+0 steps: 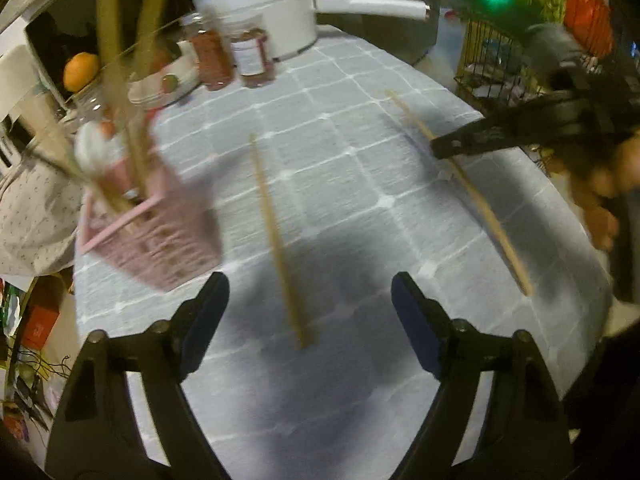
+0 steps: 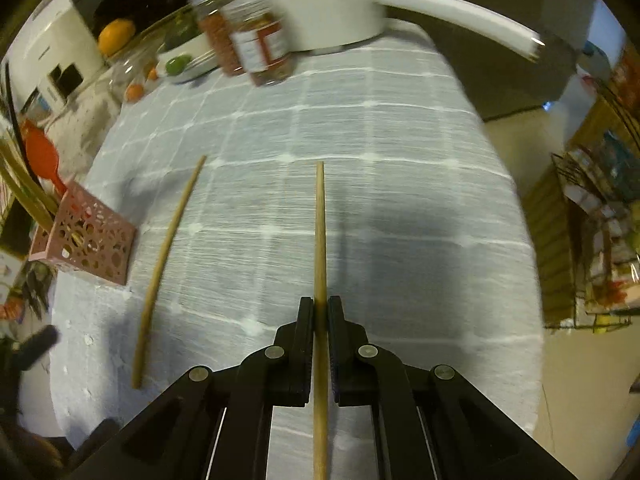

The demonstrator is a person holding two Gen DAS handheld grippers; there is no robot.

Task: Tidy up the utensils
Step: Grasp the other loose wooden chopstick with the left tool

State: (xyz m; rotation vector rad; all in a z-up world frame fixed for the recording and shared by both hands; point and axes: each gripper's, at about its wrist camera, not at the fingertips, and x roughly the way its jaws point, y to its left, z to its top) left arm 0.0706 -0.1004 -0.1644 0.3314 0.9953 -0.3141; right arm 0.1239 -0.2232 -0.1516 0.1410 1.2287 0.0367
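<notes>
— While you look across the grey checked tablecloth, what crowds the far end?

— A white saucepan with a long handle stands there, with two red-filled glass jars just in front of it and an orange fruit off to the left. Nothing lies between me and the chopsticks.

— How many chopsticks?

— Two thin wooden chopsticks are out on the cloth. My right gripper is clamped on one wooden chopstick, which points straight ahead between its pads. The other wooden chopstick lies loose ahead of my left gripper, whose fingers are spread wide with nothing in them.

— And the holder?

— One pink perforated plastic basket stands at the left edge, already holding several utensils.
</notes>
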